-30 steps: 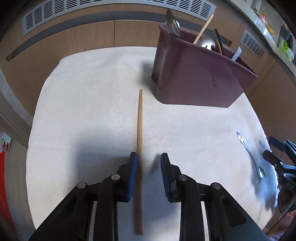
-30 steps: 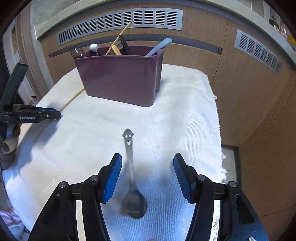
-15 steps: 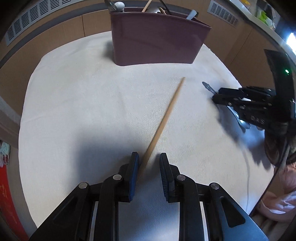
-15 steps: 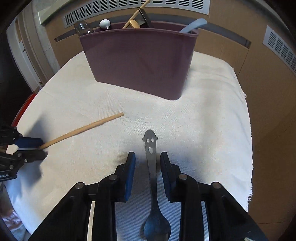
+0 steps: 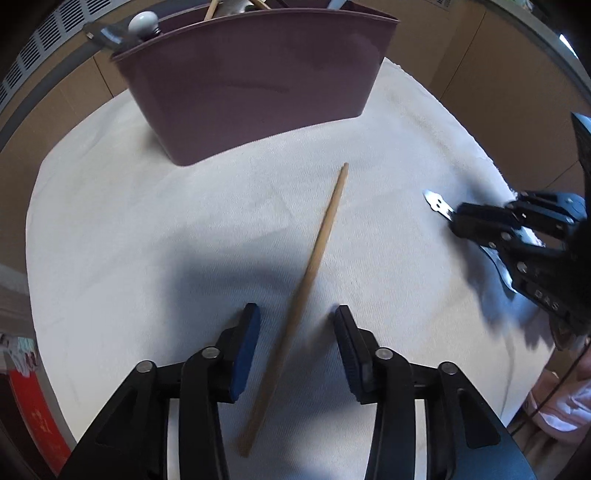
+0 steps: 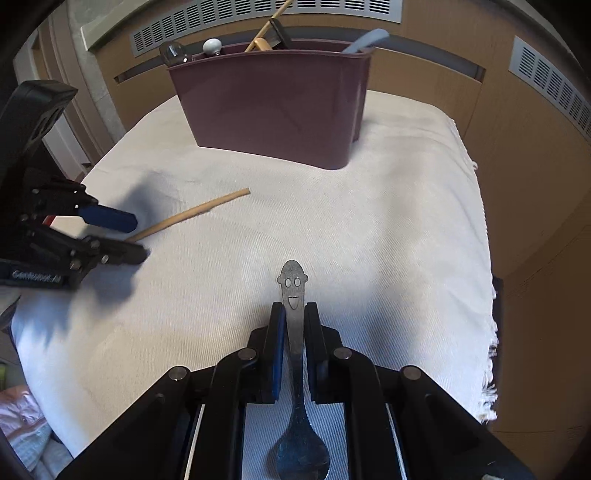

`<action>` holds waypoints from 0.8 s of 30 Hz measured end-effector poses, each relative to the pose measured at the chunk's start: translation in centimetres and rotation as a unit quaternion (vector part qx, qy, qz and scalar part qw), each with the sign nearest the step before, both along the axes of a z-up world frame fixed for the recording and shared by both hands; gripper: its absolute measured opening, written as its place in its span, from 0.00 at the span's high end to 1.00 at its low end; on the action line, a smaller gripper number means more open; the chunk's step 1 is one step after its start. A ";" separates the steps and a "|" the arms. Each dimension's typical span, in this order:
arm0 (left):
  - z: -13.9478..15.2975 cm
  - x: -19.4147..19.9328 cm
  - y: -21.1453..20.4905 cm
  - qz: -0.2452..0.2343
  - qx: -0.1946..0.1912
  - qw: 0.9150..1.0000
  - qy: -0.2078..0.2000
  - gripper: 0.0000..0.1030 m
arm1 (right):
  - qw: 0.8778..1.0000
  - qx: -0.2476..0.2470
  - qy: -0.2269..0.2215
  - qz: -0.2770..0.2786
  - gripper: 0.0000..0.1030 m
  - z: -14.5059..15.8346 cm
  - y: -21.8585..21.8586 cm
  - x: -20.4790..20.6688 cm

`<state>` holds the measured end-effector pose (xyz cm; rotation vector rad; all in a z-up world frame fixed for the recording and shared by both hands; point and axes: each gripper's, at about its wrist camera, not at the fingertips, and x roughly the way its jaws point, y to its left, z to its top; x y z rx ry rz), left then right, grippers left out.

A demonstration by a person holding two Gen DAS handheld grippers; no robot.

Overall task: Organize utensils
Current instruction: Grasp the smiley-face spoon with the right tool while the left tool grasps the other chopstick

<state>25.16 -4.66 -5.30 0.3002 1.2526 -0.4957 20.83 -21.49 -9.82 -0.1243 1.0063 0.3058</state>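
A wooden chopstick lies on the white cloth, its near part between the fingers of my left gripper. Those jaws are opening, and the pads stand clear of the chopstick on both sides. My right gripper is shut on the handle of a metal spoon with a smiley-face end; the spoon's bowl sits behind the fingers. The maroon utensil caddy stands at the back and holds several utensils. In the left wrist view the right gripper is at the right, with the spoon tip poking out.
The cloth covers a small table with a fringed right edge. Wooden cabinet fronts with vent grilles surround the table. The left gripper and the chopstick show at the left of the right wrist view.
The left gripper swung the chopstick round so its far end points toward the caddy's right side, then widened its jaws off it. The right gripper closed on the spoon handle.
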 end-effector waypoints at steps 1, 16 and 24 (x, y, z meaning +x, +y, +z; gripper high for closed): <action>0.1 0.0 -0.2 0.003 0.002 1.000 -0.006 0.77 | 1.000 0.003 0.000 -0.004 0.91 0.0 -0.2 -0.1; 4.6 -3.0 4.2 0.090 -0.136 0.983 -0.085 0.92 | 0.998 0.028 -0.055 -0.027 0.91 4.0 -1.1 -2.7; 1.0 0.5 -0.8 0.013 -0.034 0.999 -0.039 0.89 | 0.998 0.033 -0.053 -0.029 0.91 4.0 -1.5 -3.8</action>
